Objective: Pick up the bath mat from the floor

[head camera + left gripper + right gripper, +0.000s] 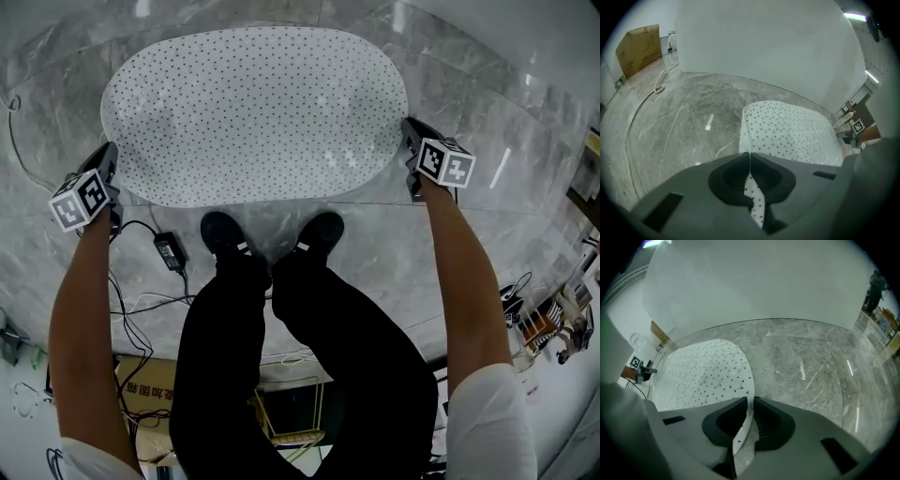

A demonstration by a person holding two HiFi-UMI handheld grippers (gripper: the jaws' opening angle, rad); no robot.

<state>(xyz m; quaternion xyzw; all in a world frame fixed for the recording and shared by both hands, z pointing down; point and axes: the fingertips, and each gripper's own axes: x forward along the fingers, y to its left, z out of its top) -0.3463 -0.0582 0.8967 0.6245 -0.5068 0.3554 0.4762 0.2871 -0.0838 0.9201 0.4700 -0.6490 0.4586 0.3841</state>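
Lying on the floor (pixel 525 206) just beyond the shoes (pixel 225 231), the bath mat (pixel 253 112) runs lengthwise side to side; left claw (pixel 110 161) and right claw (pixel 411 133) each clamp 1 end edge, equally placed for lifting.

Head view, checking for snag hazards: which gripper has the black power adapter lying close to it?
The left gripper, at the left end of the bath mat: the power adapter lies on the floor beside it. None lies near the right gripper.

The white oval bath mat (pixel 253 112), speckled with small dark dots, lies spread on the grey marble floor (pixel 375 272).
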